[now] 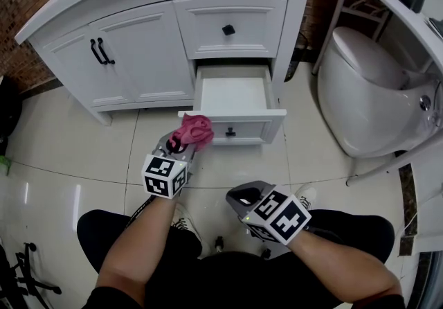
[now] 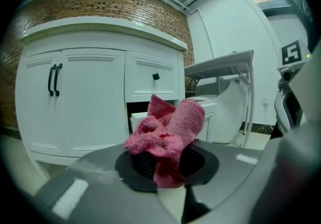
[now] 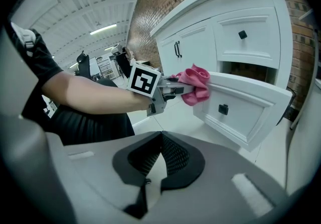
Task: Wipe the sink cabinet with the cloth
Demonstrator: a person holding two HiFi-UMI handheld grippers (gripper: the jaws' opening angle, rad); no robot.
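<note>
Left tongs (image 1: pixel 188 140) clamped on a crumpled pink knitted cloth (image 1: pixel 194 130). The cloth bunches up over and ahead of the jaw tips, and a fold hangs down between them. Right tongs (image 1: pixel 241 197) have the jaws together with nothing between them. They are held low, nearer the person's body, well behind and to the right of the left tongs.

Straight ahead of the left tongs is a white wooden sink cabinet (image 1: pixel 142 48) with a curved top. Its pulled-out white lower drawer (image 1: pixel 235 98) has a black knob and looks empty inside. The cloth sits at the top left corner of that drawer's front panel and appears to touch it in the right gripper view. Above the open drawer is a closed white upper drawer (image 1: pixel 230 25) with a black knob. To the left of the left tongs, further ahead, are white double doors (image 1: pixel 118 58) with two black bar handles.

Far right of both tongs is a white ceramic toilet (image 1: pixel 363 93), apart from the cabinet. Under the tongs is a glossy beige tiled floor (image 1: pixel 66 162). A red brick wall (image 2: pixel 100 2) stands behind the cabinet. The person's bare forearms are out and the dark-clothed knees are below both tongs.
</note>
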